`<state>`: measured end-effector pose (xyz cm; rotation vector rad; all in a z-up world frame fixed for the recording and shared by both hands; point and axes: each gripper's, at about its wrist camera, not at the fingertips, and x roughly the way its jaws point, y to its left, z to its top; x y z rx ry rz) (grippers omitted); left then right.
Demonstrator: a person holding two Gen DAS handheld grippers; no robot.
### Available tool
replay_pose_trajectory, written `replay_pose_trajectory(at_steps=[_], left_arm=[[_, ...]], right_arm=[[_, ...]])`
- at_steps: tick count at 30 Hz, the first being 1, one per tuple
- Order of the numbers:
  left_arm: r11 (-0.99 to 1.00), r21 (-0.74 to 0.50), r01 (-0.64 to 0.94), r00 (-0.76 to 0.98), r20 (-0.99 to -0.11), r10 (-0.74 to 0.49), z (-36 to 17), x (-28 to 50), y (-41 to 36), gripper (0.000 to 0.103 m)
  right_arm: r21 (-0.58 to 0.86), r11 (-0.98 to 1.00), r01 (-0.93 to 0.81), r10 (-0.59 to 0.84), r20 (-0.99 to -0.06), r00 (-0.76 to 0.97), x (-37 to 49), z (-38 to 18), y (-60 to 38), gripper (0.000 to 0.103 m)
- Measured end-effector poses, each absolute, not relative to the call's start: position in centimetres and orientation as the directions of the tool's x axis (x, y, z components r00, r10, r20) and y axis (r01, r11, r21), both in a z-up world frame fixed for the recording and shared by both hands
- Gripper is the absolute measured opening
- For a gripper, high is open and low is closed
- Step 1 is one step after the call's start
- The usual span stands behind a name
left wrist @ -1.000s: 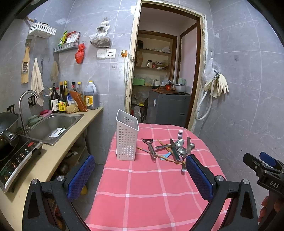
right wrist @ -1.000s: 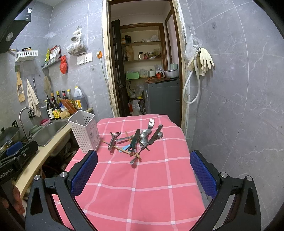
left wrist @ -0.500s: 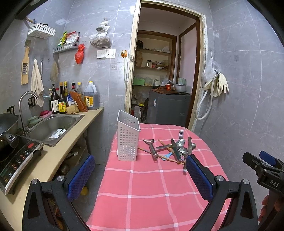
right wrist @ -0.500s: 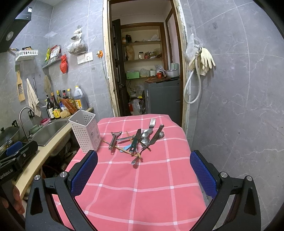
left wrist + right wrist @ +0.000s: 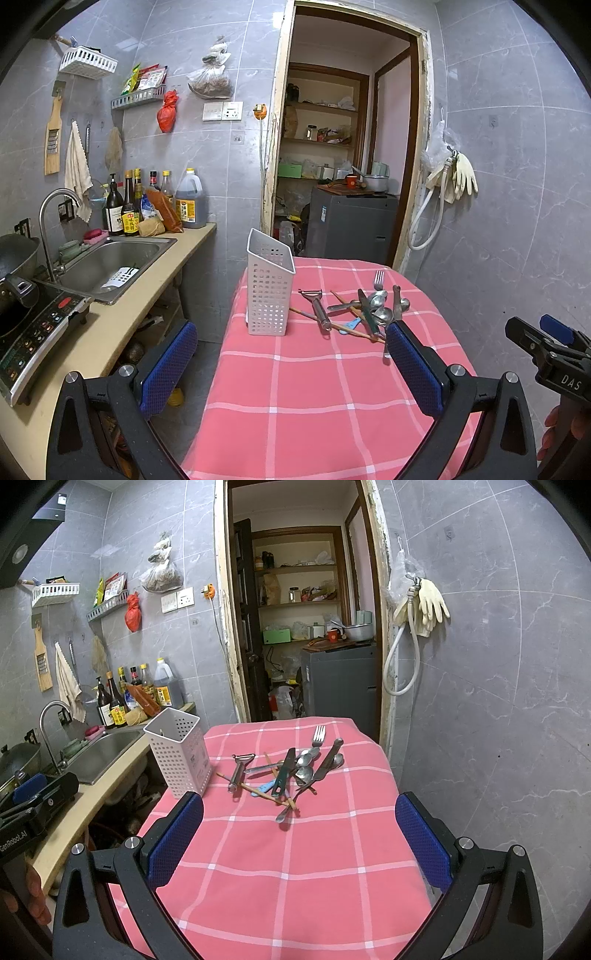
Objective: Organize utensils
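A white perforated utensil holder [image 5: 269, 290] [image 5: 180, 751] stands upright and looks empty at the far left of a table with a pink checked cloth [image 5: 314, 387] [image 5: 291, 860]. To its right lies a heap of utensils [image 5: 364, 310] [image 5: 291, 770]: a peeler [image 5: 318, 308] [image 5: 238, 770], a fork [image 5: 318, 735], spoons, knives and wooden chopsticks. My left gripper [image 5: 288, 358] is open and empty above the table's near left part. My right gripper [image 5: 299, 834] is open and empty above the near middle of the cloth. Both are well short of the heap.
A counter with a steel sink [image 5: 110, 262], bottles [image 5: 129, 206] and an induction cooker [image 5: 33, 328] runs along the left, with a gap between it and the table. An open doorway [image 5: 343, 166] and a grey cabinet [image 5: 351, 225] lie behind. A tiled wall stands to the right.
Both grippers have drifted slightly back and stay open and empty. The holder and utensils have not moved.
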<state>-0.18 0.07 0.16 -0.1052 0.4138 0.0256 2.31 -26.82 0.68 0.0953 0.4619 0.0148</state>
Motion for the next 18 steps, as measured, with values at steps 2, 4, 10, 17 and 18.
replay_pose_trajectory(at_steps=[2,4,10,17,18], left_arm=[[0.994,-0.096,-0.048,0.915,-0.404,0.005,0.16,-0.15,0.05,0.103],[0.994,-0.096,-0.048,0.915,-0.403,0.005,0.15,-0.13,0.04,0.103],[0.994,-0.095,-0.047,0.915,-0.403,0.005,0.14,-0.13,0.02,0.103],[0.995,-0.095,-0.043,0.916,-0.402,0.001,0.06,-0.10,0.26,0.103],[0.995,-0.095,-0.042,0.916,-0.402,0.000,0.07,-0.12,0.29,0.103]], right_arm=[[0.094,0.996,0.008,0.035,-0.444,0.895,2.33,0.70,-26.79,0.102],[0.093,0.996,0.008,0.034,-0.444,0.896,2.34,0.64,-26.73,0.102],[0.093,0.996,0.008,0.035,-0.445,0.895,2.43,0.72,-26.73,0.102],[0.093,0.996,0.008,0.034,-0.444,0.895,2.58,0.72,-26.62,0.102],[0.092,0.996,0.008,0.034,-0.444,0.895,2.60,0.69,-26.59,0.102]])
